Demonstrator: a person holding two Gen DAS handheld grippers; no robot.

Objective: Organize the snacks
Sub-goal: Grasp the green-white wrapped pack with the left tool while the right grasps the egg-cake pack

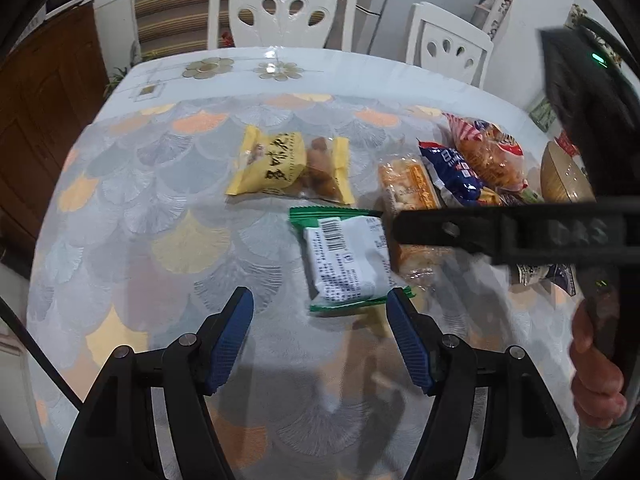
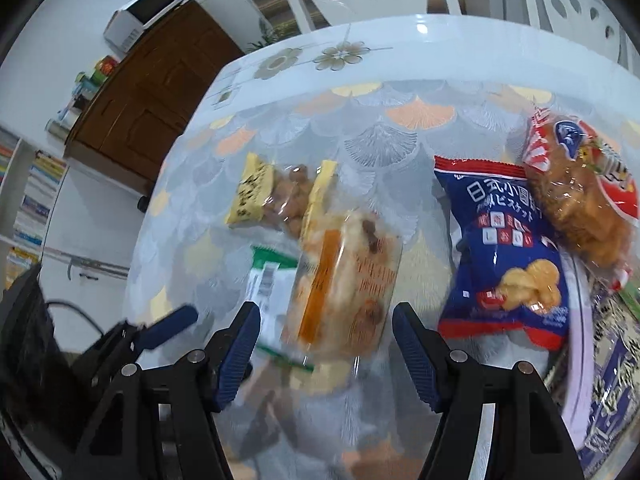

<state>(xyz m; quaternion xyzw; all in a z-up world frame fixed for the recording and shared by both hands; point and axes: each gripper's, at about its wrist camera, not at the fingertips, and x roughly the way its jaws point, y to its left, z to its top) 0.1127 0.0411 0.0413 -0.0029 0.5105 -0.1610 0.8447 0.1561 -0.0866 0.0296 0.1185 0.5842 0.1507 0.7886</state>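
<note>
Both grippers hang over the table (image 1: 168, 184) with jaws apart and nothing between the pads. The left gripper (image 1: 320, 340) sits just short of the green packet (image 1: 348, 256), its right pad near the packet's lower corner; whether they touch is hard to tell. The right gripper (image 2: 326, 348) hovers above the clear packet (image 2: 344, 280), which is blurred, so its print cannot be read. In the left view a black finger of the right gripper crosses that packet and hides its middle. The yellow packet (image 1: 288, 168) lies apart, farther back. The blue bag (image 2: 504, 256) and the orange bag (image 2: 580, 200) overlap at the right, on a pile cut off by the frame edge. A hand (image 1: 596, 360) shows only partly at the right edge.
</note>
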